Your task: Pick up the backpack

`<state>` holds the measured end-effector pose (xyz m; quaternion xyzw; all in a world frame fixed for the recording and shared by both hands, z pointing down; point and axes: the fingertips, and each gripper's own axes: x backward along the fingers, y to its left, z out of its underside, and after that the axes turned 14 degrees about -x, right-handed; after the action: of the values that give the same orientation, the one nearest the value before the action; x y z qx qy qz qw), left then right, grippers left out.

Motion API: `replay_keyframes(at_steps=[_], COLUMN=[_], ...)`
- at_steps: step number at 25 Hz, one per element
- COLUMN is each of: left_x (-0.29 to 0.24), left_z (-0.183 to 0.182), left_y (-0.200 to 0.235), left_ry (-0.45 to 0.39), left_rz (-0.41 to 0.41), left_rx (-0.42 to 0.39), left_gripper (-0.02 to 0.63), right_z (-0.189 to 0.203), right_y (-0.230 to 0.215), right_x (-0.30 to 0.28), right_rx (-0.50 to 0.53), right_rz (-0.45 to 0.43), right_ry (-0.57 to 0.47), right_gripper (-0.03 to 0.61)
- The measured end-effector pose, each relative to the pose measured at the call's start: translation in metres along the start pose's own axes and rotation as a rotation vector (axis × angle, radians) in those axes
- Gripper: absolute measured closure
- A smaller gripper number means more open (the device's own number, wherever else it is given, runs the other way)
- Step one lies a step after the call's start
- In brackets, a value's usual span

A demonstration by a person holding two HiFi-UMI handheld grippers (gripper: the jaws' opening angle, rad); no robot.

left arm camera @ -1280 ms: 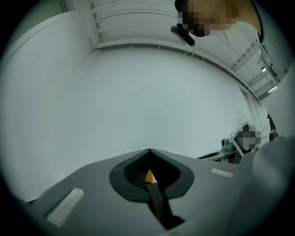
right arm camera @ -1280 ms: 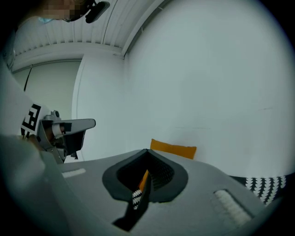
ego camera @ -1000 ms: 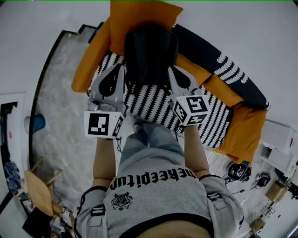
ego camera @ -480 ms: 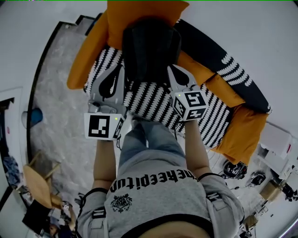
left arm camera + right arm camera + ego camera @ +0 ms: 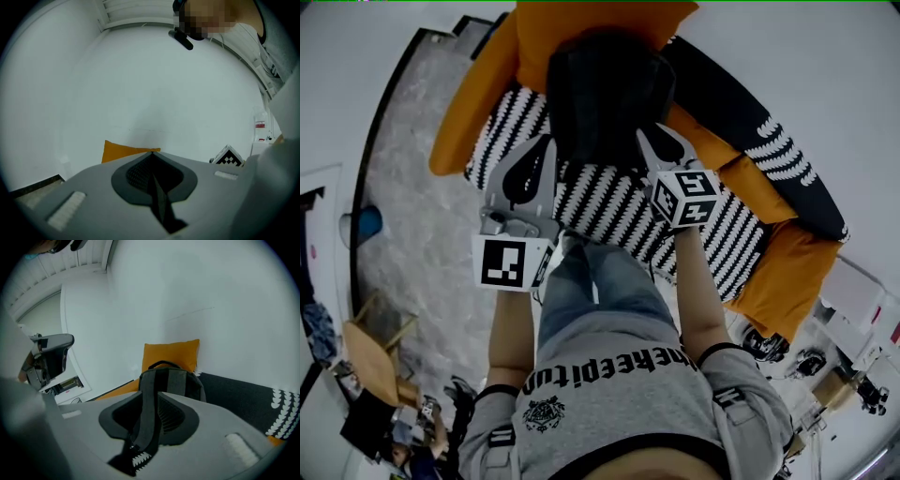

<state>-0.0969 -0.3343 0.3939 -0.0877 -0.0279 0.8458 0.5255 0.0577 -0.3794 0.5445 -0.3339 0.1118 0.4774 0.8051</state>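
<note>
A dark backpack [image 5: 605, 98] stands upright on the sofa's striped seat [image 5: 609, 211], leaning on an orange cushion [image 5: 600, 23]. My left gripper [image 5: 548, 142] is at the backpack's left side. Its jaws [image 5: 151, 153] meet at the tips, with a thin dark band, seemingly a strap [image 5: 161, 206], pinched between them. My right gripper [image 5: 649, 133] is at the backpack's right side. Its jaws [image 5: 150, 392] have just been opening, and a grey backpack strap [image 5: 149, 423] lies loosely in the gap. The backpack [image 5: 180, 383] rises beyond it before the cushion [image 5: 171, 355].
The sofa has a dark backrest [image 5: 741, 103] and more orange cushions [image 5: 797, 272] at the right end. A grey rug [image 5: 412, 216] lies to the left, with a wooden chair [image 5: 370, 361] below it. Boxes [image 5: 858, 300] and gear stand at the right. A white wall [image 5: 140, 84] is behind.
Both grippers have sunk toward the sofa seat beside the backpack. The right gripper's jaws look parted now, where they were closed before.
</note>
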Motion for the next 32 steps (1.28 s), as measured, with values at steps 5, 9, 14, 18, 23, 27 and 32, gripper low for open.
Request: replay_keyframes(at_steps=[5, 9, 14, 18, 23, 27, 32], left_x=[-0.007, -0.012, -0.014, -0.017, -0.019, -0.019, -0.017], left_z=[0.013, 0.021, 0.03, 0.039, 0.049, 0.057, 0.066], left_y=[-0.008, -0.009, -0.006, -0.004, 0.001, -0.001, 0.0], left_ry=[0.028, 0.045, 0.069, 0.083, 0.107, 0.136, 0.145], left_rz=[-0.003, -0.015, -0.03, -0.045, -0.074, -0.077, -0.085], left_rx=[0.019, 0.026, 0.026, 0.025, 0.037, 0.024, 0.044], left_gripper=[0.594, 0.594, 0.594, 0.594, 0.594, 0.594, 0.594], right_z=[0.016, 0.025, 0.035, 0.039, 0.047, 0.06, 0.068], right_y=[-0.019, -0.037, -0.059, -0.08, -0.099, -0.107, -0.101], right_x=[-0.016, -0.03, -0.054, -0.075, -0.098, -0.11, -0.129], right_rx=[-0.015, -0.042, -0.061, -0.086, -0.086, -0.059, -0.043], right_rz=[-0.009, -0.015, -0.023, -0.027, -0.039, -0.063, -0.107], right_ry=[0.051, 0.075, 0.136, 0.166, 0.219, 0.279, 0.32], right_gripper=[0.451, 0.446, 0.396, 0.367, 0.339, 0.333, 0.333])
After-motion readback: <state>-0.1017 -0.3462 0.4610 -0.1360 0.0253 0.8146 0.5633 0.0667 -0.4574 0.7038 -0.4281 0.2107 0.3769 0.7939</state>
